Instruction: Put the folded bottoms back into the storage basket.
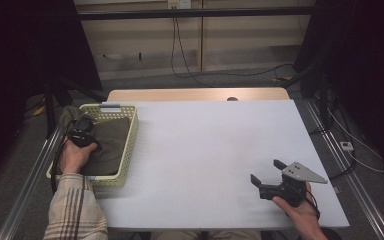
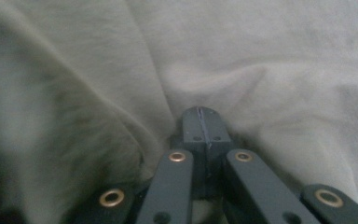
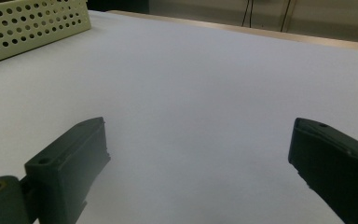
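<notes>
Two claws sit well apart: the left claw (image 1: pixel 82 131) is down in the basket (image 1: pixel 128 150) at the worktop's (image 1: pixel 205 150) left edge, clenched on a fold of the dark cloth (image 1: pixel 112 142) beneath it. The right claw (image 1: pixel 269 172) rests released, near right, pointing left toward the basket.

High view looks down on table (image 1: pixel 200 150); claw views ride close; basket (image 1: pixel 125 150) shared.
</notes>
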{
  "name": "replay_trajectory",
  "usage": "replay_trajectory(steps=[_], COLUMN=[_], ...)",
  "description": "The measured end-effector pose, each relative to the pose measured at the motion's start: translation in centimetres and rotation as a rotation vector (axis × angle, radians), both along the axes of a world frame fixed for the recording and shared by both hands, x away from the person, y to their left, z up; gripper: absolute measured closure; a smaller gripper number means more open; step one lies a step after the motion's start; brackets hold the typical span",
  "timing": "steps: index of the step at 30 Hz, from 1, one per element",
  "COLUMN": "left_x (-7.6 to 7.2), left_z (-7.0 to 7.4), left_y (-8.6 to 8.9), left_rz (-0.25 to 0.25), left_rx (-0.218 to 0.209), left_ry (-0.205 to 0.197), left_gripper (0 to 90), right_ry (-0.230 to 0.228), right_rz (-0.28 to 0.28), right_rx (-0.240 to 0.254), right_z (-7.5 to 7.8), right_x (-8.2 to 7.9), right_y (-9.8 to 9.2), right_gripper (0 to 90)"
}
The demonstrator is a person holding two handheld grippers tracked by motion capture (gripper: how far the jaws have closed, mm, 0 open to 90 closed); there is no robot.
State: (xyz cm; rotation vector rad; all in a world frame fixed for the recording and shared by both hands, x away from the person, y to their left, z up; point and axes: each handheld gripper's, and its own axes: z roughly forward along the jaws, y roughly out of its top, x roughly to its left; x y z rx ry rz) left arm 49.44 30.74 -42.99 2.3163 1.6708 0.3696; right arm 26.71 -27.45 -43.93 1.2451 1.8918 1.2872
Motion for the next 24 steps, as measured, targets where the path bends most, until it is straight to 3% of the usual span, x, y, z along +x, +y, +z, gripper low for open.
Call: replay_trajectory(steps=[3, 8, 11, 15, 19, 23, 24], left_x=[0.0, -0.2, 0.0, 0.4, 1.1, 1.5, 1.5], left_z=[0.0, -0.1, -0.1, -0.2, -0.2, -0.3, -0.5], left_y=[-0.1, -0.5, -0.6, -0.7, -1.3, -1.4, -1.5], left_rz=[-0.029, -0.060, -0.070, -0.095, -0.127, -0.134, -0.111], left_rx=[-0.048, -0.043, -0.085, -0.121, -0.111, -0.126, -0.129], left_ry=[0.010, 0.004, 0.018, 0.006, 0.025, 0.003, -0.019], left_gripper=[90.0, 90.0, 90.0, 90.0, 90.0, 90.0, 90.0], right_ry=[-0.002, -0.002, -0.002, -0.003, 0.001, 0.001, 0.002], right_rz=[-0.001, -0.001, -0.001, 0.002, 0.004, 0.005, 0.004], right_rx=[-0.002, -0.001, -0.002, -0.005, 0.000, 0.000, 0.001], right_z=[0.0, 0.0, 0.0, 0.0, 0.0, 0.0, 0.0], right_x=[0.0, 0.0, 0.0, 0.1, 0.2, 0.2, 0.3], right_y=[0.0, 0.0, 0.0, 0.1, 0.2, 0.2, 0.1], right_gripper=[4.4, 4.5, 4.5, 4.5, 4.5, 4.5, 4.5])
